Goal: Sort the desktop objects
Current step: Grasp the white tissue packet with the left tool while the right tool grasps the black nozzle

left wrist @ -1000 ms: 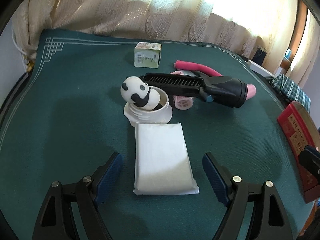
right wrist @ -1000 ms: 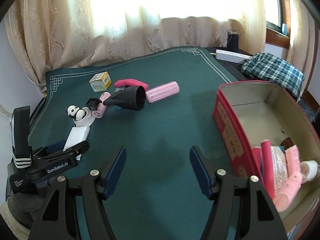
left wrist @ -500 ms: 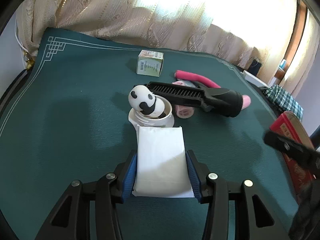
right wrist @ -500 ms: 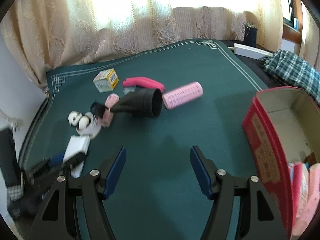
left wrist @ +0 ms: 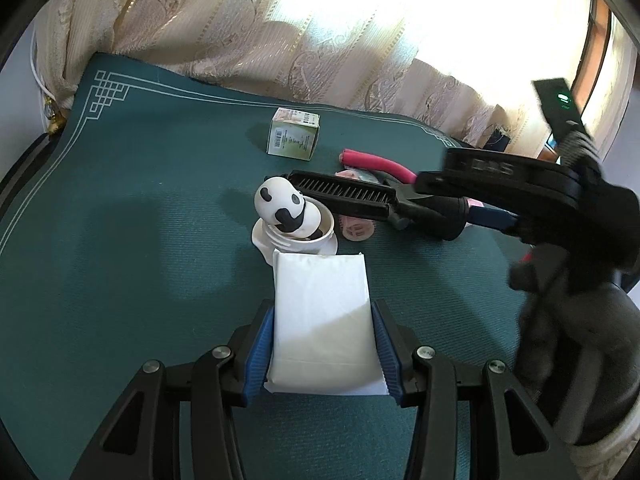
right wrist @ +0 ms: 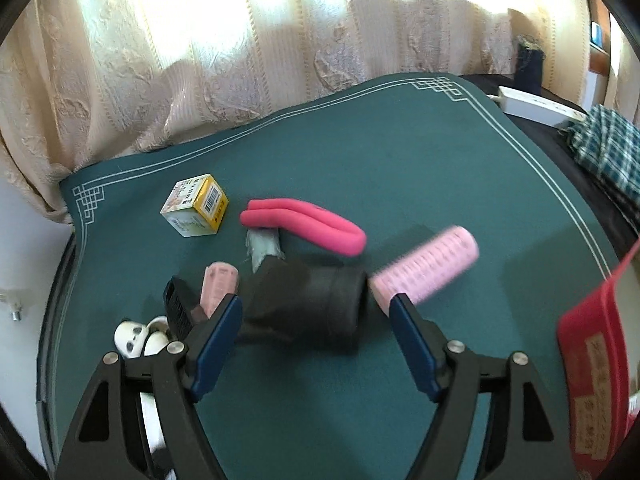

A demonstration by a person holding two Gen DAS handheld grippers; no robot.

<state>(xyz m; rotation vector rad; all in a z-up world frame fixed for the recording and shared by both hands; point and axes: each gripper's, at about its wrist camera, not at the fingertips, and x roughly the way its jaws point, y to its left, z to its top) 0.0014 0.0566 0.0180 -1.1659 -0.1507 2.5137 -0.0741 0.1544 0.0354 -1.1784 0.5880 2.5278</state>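
Left gripper (left wrist: 323, 346) pinches the white packet (left wrist: 322, 316) by both long edges; right gripper (right wrist: 316, 334) hangs wide open over the black nozzle (right wrist: 308, 304), bare mat (right wrist: 360, 168) beyond.

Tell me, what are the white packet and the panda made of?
The white packet, squeezed in the left tool, looks like a soft paper or thin-plastic pack: matte, puffy, crimped end seams. The panda looks like smooth glossy plastic or ceramic; I can't tell which.

Blown-out backlight through curtains (left wrist: 320, 32); fisheye-warped edges, motion-blurred right view.
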